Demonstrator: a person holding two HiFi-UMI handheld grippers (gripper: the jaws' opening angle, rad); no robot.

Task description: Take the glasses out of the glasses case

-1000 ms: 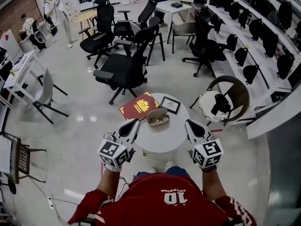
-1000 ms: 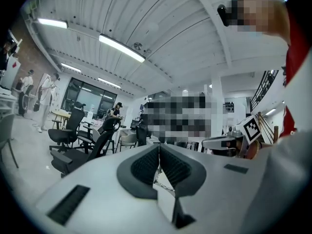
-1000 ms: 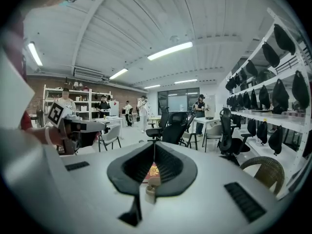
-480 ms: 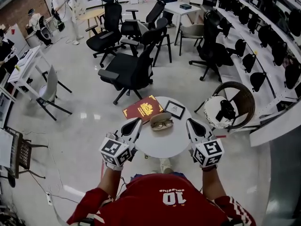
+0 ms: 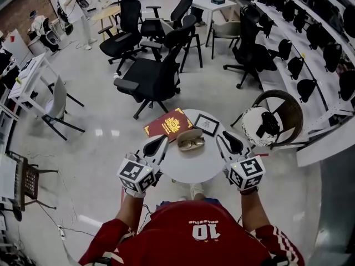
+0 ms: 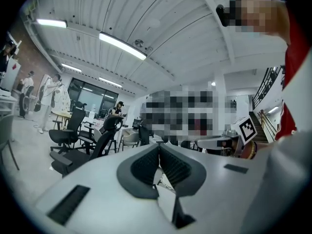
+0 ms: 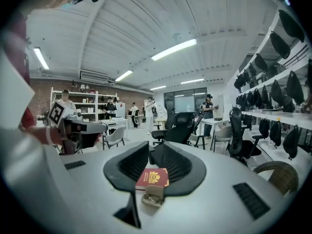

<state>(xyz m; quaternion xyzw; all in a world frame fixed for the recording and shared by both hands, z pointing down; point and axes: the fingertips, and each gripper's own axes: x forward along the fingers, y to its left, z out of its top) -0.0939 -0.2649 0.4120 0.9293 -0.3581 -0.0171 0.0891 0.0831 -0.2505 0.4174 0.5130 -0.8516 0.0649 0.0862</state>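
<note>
An open tan glasses case (image 5: pixel 191 140) lies in the middle of the round white table (image 5: pixel 191 164), with dark-rimmed glasses (image 5: pixel 192 143) inside it. My left gripper (image 5: pixel 154 146) hovers at the table's left rim, jaws shut and empty. My right gripper (image 5: pixel 232 143) hovers at the right rim, its jaws a narrow gap apart and holding nothing. In the right gripper view the glasses case (image 7: pixel 152 197) shows between the jaws of the right gripper (image 7: pixel 156 150), still some way ahead. The left gripper (image 6: pixel 159 147) points over the table toward the chairs.
A red booklet (image 5: pixel 168 124) lies on the table behind the case, a small black-framed picture (image 5: pixel 207 124) to its right. A wicker chair (image 5: pixel 274 118) holding a camera stands to the right. Black office chairs (image 5: pixel 152 76) stand beyond the table.
Both grippers stay at the table's sides. The right gripper has edged slightly inward toward the case. The case and glasses have not moved.
</note>
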